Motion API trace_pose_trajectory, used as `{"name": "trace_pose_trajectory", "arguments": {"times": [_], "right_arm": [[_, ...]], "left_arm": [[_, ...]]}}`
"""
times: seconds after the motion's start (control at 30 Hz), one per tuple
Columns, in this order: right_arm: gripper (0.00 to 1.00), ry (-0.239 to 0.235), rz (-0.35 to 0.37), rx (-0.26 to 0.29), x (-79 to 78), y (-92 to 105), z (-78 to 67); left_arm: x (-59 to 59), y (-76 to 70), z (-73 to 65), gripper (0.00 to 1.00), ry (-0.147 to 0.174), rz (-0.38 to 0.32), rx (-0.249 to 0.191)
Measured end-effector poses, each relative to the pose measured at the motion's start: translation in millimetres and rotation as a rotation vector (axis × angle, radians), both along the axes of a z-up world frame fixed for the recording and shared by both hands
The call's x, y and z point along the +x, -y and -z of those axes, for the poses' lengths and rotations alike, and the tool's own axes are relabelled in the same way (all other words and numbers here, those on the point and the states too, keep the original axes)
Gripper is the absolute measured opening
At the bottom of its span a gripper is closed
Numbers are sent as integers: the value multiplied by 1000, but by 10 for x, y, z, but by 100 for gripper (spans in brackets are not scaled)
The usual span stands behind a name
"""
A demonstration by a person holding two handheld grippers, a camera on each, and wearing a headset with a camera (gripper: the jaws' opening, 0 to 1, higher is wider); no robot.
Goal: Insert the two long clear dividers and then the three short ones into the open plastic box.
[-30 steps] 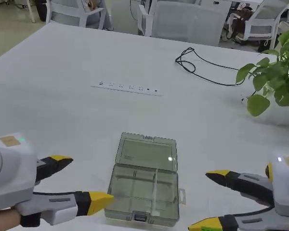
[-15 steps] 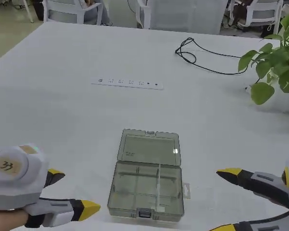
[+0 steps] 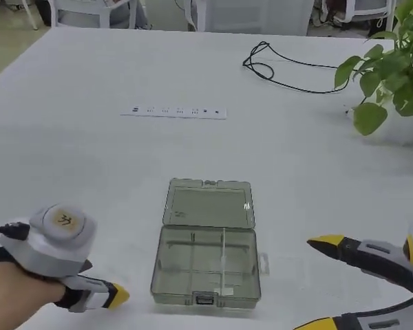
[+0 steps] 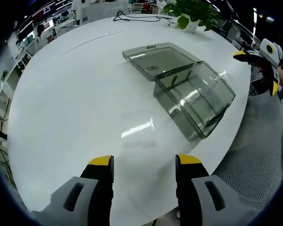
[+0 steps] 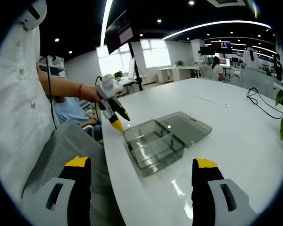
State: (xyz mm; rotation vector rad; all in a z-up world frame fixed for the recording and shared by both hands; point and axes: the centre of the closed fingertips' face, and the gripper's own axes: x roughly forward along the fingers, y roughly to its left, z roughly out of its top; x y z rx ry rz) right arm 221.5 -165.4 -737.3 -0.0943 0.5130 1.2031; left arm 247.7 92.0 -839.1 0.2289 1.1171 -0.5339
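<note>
The smoky clear plastic box (image 3: 205, 267) lies open near the table's front edge, its lid (image 3: 208, 205) folded flat behind it. Thin clear dividers stand inside it, one running front to back (image 3: 222, 258). A faint clear rectangular piece (image 4: 137, 128) lies flat on the table between my left gripper (image 4: 145, 162) and the box (image 4: 193, 96). That left gripper (image 3: 107, 292) is open and empty, left of the box. My right gripper (image 5: 141, 165) is open and empty too, right of the box (image 5: 153, 143), and appears at the lower right of the head view (image 3: 320, 283).
A white power strip (image 3: 173, 111) lies mid-table, a black cable (image 3: 275, 65) further back, a potted plant (image 3: 389, 69) at the far right. A small clear tab (image 3: 263, 262) sits at the box's right side. The table edge (image 4: 217, 155) runs close behind the box; chairs stand beyond the far edge.
My left gripper has drawn back toward the lower left and rolled, away from the box. The right gripper has dropped slightly. The head camera has tilted; the box stays put.
</note>
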Motion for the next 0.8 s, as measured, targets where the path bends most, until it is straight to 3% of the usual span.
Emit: {"name": "trace_pose_trajectory", "arguments": {"times": [0.2,0.23,0.6,0.8], "right_arm": [[88,9,10,12,22,0,-36],[88,10,11,12,24,1,-39],[86,19,21,21,46,0,-56],[85,24,28,24,74,3,-73]], "left_arm": [[-22,-25,105,46,-45,-2,31],[-4,-29,101,46,-35,3,42],[4,-58,119,38,-41,13,119],[17,-71,121,36,-58,4,134]]}}
